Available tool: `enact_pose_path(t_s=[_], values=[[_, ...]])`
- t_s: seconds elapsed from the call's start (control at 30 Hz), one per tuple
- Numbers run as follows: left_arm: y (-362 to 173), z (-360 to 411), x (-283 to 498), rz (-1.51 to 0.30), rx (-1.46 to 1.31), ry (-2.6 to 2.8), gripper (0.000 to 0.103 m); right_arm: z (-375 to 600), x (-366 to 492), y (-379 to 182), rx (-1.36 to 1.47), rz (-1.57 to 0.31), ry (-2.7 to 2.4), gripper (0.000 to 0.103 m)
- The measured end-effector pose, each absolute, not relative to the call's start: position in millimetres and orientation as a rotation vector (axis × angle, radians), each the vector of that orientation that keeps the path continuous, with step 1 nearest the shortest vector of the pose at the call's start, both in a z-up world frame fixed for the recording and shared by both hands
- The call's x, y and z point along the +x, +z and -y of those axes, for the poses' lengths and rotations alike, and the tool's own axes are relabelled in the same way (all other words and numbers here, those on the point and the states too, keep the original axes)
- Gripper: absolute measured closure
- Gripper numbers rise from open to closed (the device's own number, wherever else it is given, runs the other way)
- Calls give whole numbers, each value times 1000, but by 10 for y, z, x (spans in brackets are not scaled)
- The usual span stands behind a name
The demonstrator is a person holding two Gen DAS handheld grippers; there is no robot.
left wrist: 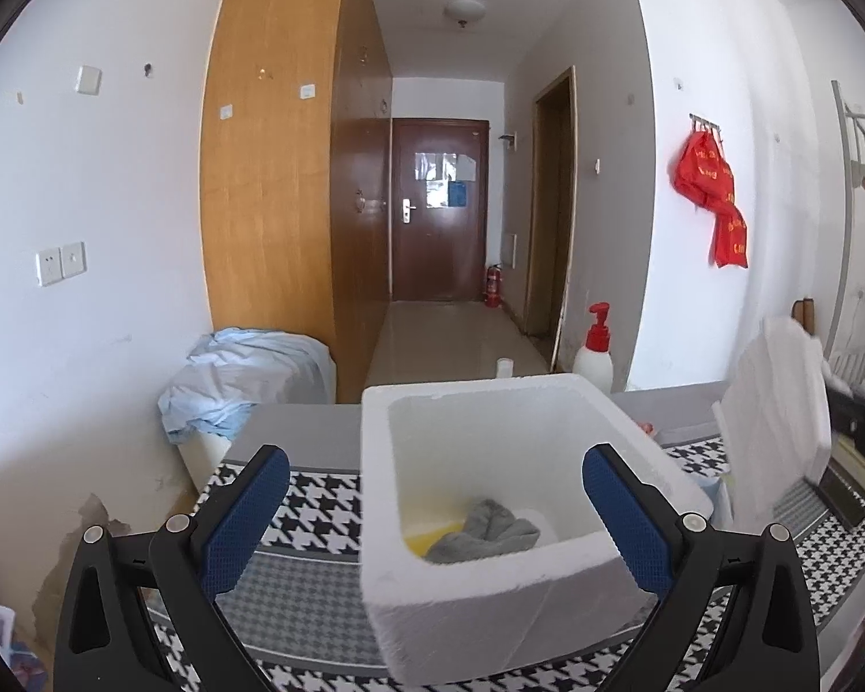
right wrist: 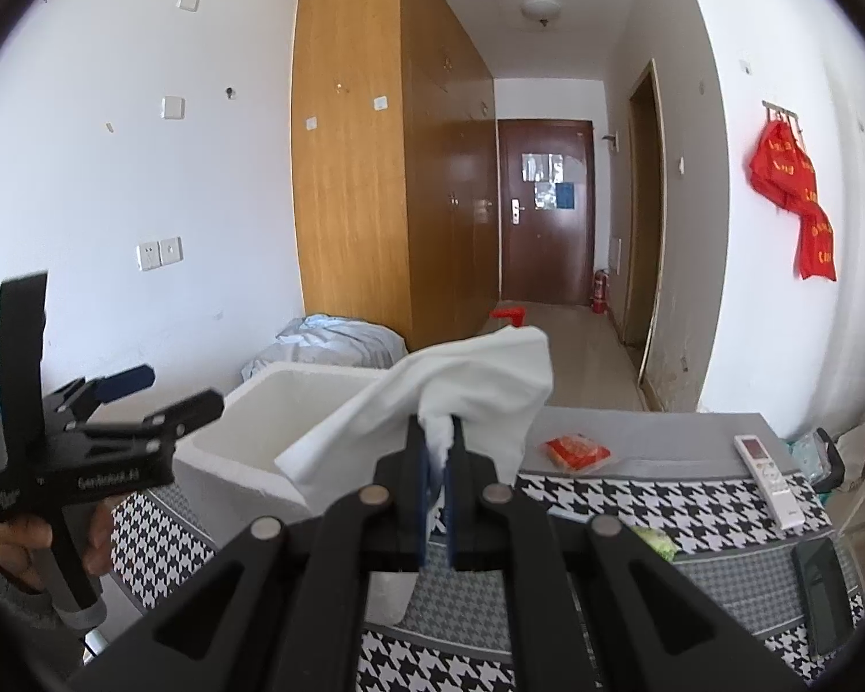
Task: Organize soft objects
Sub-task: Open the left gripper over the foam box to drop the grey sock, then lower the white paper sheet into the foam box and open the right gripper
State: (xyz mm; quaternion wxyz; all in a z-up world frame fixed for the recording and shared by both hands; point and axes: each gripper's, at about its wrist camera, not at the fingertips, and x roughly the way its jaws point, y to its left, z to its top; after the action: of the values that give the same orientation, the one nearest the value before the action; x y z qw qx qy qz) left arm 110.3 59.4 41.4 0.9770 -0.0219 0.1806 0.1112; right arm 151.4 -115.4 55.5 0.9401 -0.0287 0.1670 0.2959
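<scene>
Through the left wrist camera, I see my left gripper (left wrist: 435, 510) with its blue-padded fingers spread wide and holding nothing, one on either side of the white foam box (left wrist: 525, 594) that sits on the houndstooth-covered worktop (left wrist: 311, 504). Only this view looks down into the box, where a grey cloth (left wrist: 490, 530) lies crumpled on the bottom with something yellow (left wrist: 427, 542) beside it. At the right edge the white cloth (left wrist: 778, 403) hangs in the air, and a red-capped pump bottle (left wrist: 597, 354) stands behind the box. Over on the right wrist camera, my right gripper (right wrist: 438, 450) has its fingers pinched tight on a bunched fold of that white cloth (right wrist: 450, 392), which is lifted clear of the worktop (right wrist: 634, 496) and droops just beside the foam box (right wrist: 248, 432); the box's inside is hidden from here. This view alone shows a red packet (right wrist: 574, 451), a white remote (right wrist: 770, 478) and a dark phone (right wrist: 824, 594) lying apart on the worktop, plus the left gripper (right wrist: 161, 389) seen from the side, its body printed with white lettering that looks like "GenRobot.AI". A red bag (right wrist: 793, 196) with gold characters I cannot read hangs on the wall.
</scene>
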Motion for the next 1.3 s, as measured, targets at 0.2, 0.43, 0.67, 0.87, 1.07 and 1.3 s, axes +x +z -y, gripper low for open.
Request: enact_pose_path(t_s=[0.2,0.43,0.67,0.87,1.07,1.3], values=[[405,-639,978,-361,-58,225,1,1042,1508,630,-68,-321,616,96],[365,-715,867,-361,-62,239,1,849,1471,676,-81,-297,653,96],[297,-791,752,-370,-67,249,1,599,1512,658,-103,-308,694,96],[240,-831,688,-372,-78,272,1,436,1575,586,-111,-342,715,96],[200,-873,628,-357,-72,281,1,288,1656,524,-124,-378,725,96],[149,-921,603,-363,-76,292,1,172,1760,489,-128,-422,731,96]])
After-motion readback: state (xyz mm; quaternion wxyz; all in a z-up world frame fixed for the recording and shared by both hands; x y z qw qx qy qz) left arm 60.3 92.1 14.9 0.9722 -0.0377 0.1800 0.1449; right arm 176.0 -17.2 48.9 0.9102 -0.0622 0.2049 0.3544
